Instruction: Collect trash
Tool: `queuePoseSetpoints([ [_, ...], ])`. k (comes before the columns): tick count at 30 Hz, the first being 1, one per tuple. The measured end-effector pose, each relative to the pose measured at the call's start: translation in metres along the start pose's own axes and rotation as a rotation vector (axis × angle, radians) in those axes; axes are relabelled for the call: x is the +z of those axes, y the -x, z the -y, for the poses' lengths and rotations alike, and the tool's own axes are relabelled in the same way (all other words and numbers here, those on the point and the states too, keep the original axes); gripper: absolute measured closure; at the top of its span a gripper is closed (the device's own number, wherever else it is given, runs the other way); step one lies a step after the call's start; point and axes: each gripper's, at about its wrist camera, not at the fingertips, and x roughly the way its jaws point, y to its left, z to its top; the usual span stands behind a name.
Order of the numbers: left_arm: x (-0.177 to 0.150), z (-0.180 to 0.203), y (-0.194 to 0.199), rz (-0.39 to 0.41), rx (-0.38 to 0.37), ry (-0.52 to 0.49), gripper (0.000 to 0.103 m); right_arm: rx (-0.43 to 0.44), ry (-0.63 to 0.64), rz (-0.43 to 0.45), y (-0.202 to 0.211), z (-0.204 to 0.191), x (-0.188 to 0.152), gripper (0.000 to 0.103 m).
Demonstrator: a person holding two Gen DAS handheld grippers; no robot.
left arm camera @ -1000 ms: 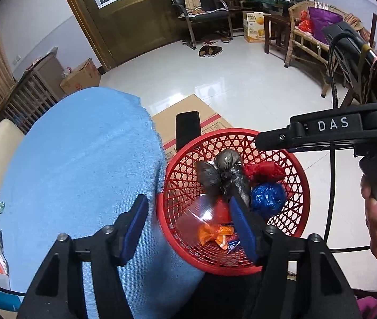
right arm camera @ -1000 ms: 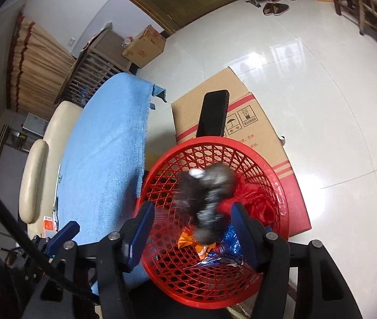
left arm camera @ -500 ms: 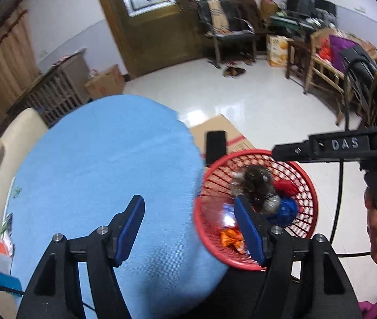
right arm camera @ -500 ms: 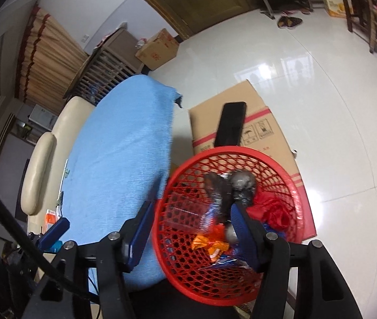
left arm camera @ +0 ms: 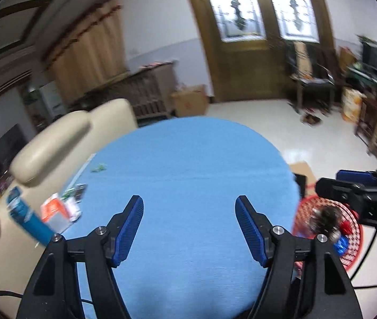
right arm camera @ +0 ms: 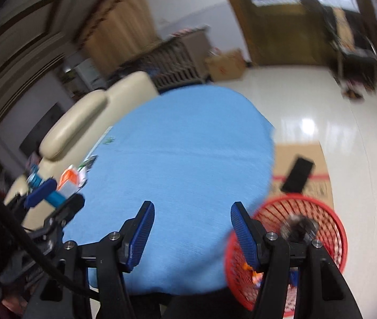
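1. L claw (left arm camera: 189,228): jaws wide apart, nothing between the pads, poised over the blue-cloth surface (left arm camera: 188,175). R claw (right arm camera: 191,231): same, spread and empty, above the near part of the surface w/ its right finger overlapping the basket rim in view.
2. Trash loc: red mesh basket (right arm camera: 329,228) sits off the surface's right edge, lower down, partly on a flat cardboard box (right arm camera: 297,156) on the floor. Inside: dark crumpled bag (right arm camera: 298,226) on top, orange wrapper bits lower; red + blue wads show in the L view. Both frames motion-blurred, so contents approx.
3. Surface itself looks bare in the centre. Only candidates left: clutter at its far-left edge by the cream sofa (left arm camera: 55,135), i.e. orange/white packet (left arm camera: 53,208), teal tube-like thing (left arm camera: 29,220), small green scraps. Can't tell if these are trash or on the surface proper.
4. Step (judgement): between deposits, scanning for the next item; task looks mostly done.
5. Next move calls for: swing L claw toward the left-edge clutter, drop low, close on one piece, carry to basket. Flat packet = thin grip, may slip.
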Motion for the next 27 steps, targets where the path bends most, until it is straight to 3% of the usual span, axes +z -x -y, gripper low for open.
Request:
queuePoseSetpoints([
  [2,-0.003,-0.021,0.007,0.013,0.061,0.040,0.018,0.013,0.061,0.040,0.006,-0.028,0.003,0.039],
  [5,-0.008,-0.048,0.020,0.043,0.147,0.081,0.018,0.028,0.128,0.098,0.016,-0.065,0.007,0.039],
  [13,-0.021,-0.106,0.049,0.063,0.234,0.202,0.018,0.040,0.228,0.163,0.025,-0.141,0.003,0.034],
  [27,-0.043,-0.144,0.086,0.108,0.297,0.266,0.018,0.047,0.293,0.130,0.023,-0.188,-0.018,0.034],
])
